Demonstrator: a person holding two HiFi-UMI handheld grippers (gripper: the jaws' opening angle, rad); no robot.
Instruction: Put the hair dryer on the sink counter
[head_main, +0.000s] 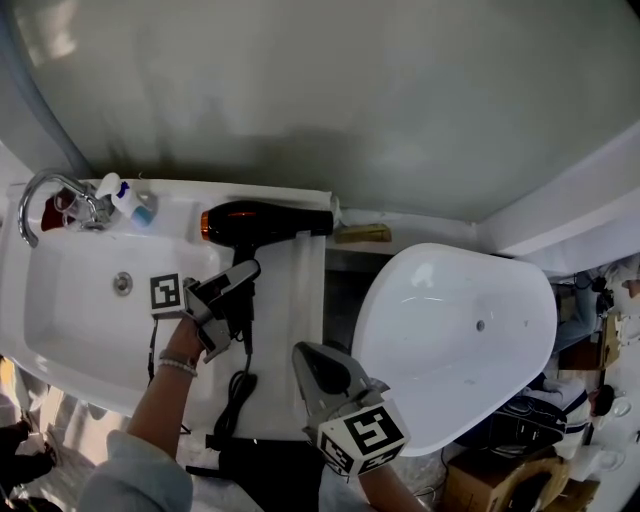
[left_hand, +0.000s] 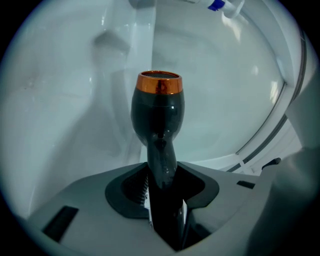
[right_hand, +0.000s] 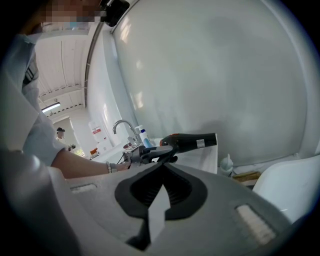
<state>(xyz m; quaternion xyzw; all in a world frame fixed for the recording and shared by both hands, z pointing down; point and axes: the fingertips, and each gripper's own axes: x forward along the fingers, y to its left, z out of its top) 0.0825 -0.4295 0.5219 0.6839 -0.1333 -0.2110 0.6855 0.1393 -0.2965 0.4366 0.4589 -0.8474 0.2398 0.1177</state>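
My right tongs (head_main: 312, 362), nearest, are pinched together on nothing. My left tongs (head_main: 230, 290) clamp the handle of the glossy black hair dryer (head_main: 265, 222). Its barrel lies across the far side of the white counter (head_main: 305, 300), right of the basin (head_main: 70, 300). The left gripper view meets its copper ring (left_hand: 159, 82) end-on. The right gripper view shows the barrel level.

No words or numbers can be read. The hair dryer (right_hand: 192, 141) has a small pale label on its barrel, too small to read, and a white sign (right_hand: 95, 131) with a red patch, far left, is blurred. The left cube (head_main: 166, 292) and right cube (head_main: 362, 437) show only black-and-white square markers.
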